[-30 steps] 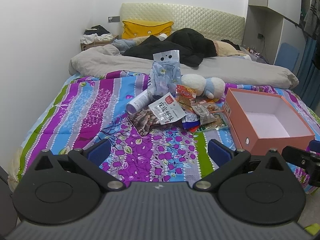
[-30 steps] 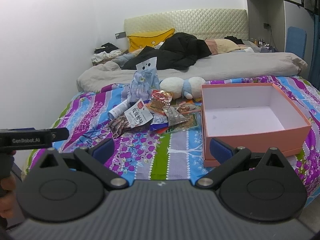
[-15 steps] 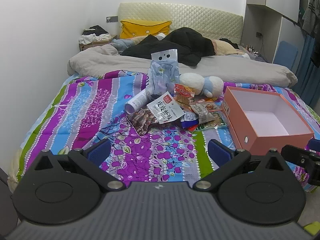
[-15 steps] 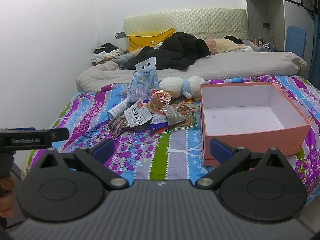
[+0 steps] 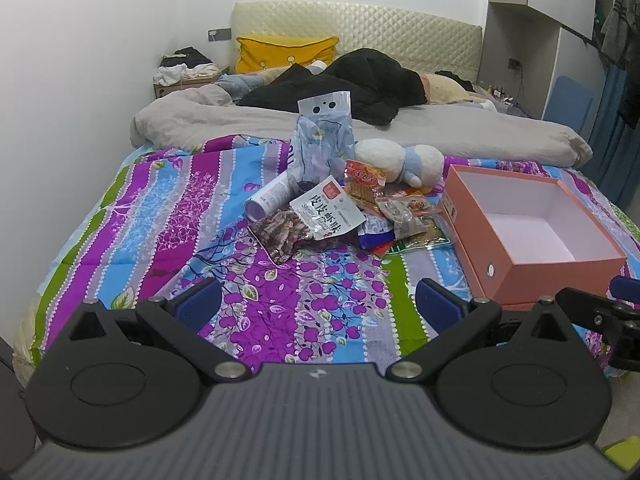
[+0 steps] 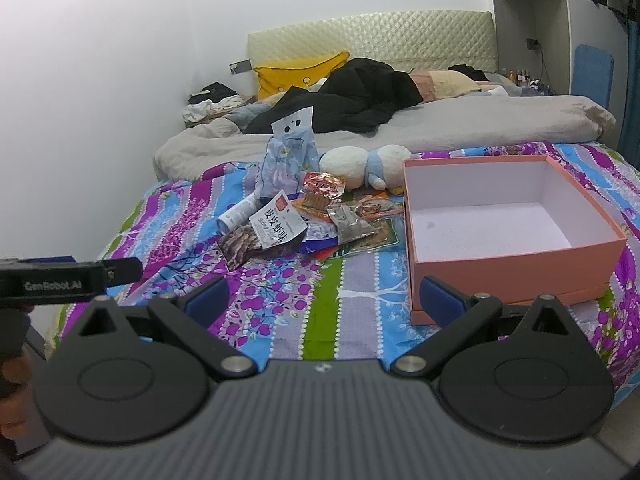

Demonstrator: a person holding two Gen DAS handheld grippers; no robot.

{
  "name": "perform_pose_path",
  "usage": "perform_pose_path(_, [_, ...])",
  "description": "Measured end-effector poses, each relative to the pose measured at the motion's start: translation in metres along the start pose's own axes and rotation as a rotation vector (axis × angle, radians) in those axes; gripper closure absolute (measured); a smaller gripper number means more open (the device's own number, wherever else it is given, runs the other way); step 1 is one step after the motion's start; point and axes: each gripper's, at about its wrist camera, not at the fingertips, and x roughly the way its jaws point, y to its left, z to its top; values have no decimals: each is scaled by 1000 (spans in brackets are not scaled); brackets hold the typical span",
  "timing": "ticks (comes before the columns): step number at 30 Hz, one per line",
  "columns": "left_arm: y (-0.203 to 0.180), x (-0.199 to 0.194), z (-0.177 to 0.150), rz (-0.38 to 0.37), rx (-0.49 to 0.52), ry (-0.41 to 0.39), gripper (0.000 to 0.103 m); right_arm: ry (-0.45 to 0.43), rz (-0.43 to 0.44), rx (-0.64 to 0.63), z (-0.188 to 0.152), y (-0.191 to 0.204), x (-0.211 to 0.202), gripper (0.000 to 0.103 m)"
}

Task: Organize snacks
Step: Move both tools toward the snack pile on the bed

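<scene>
The pink box sits open on the striped bedspread with nothing inside, its white floor bare. Just left of it lies the heap of snack packets: a white shrimp packet on top of a dark one, a red packet, a tube, and a pale blue bag standing upright behind, beside a plush toy. The left gripper and right gripper both hover released, fingers spread, over the bed's near edge, grasping nothing. Only the right wrist view shows the box floor fully, plus the left device's body and a hand at its left border; the left view shows the box's end label.
</scene>
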Motion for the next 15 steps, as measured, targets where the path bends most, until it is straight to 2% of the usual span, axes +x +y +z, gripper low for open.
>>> perform_pose_path(6, [-3, 10, -4, -3, 5, 32, 0, 1, 1, 0, -3, 1, 3, 0])
perform_pose_path(15, [-4, 13, -7, -10, 5, 28, 0, -11, 21, 4, -7, -2, 3, 0])
